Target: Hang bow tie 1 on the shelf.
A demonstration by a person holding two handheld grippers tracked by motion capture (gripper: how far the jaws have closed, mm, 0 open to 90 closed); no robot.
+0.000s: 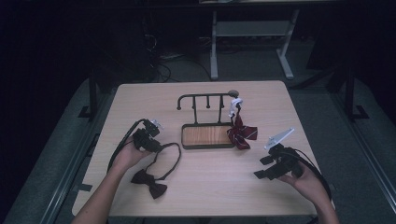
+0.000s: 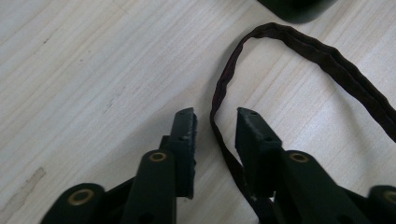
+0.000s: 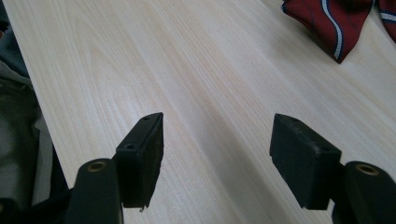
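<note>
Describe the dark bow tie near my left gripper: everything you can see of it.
The dark bow tie lies flat on the wooden table, its knotted bow nearest the person. Its thin fabric strap loops away toward the stand's tray. The left gripper has its jaws apart with the strap running between them, not yet pinched.

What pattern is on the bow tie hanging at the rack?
Dark red bow tie with white-edged navy stripes, clearest in the right gripper view.

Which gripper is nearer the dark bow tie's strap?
Left. The left gripper has its jaws open on either side of the dark bow tie's strap. The right gripper is across the table, open over bare wood near the striped red bow tie.
</note>
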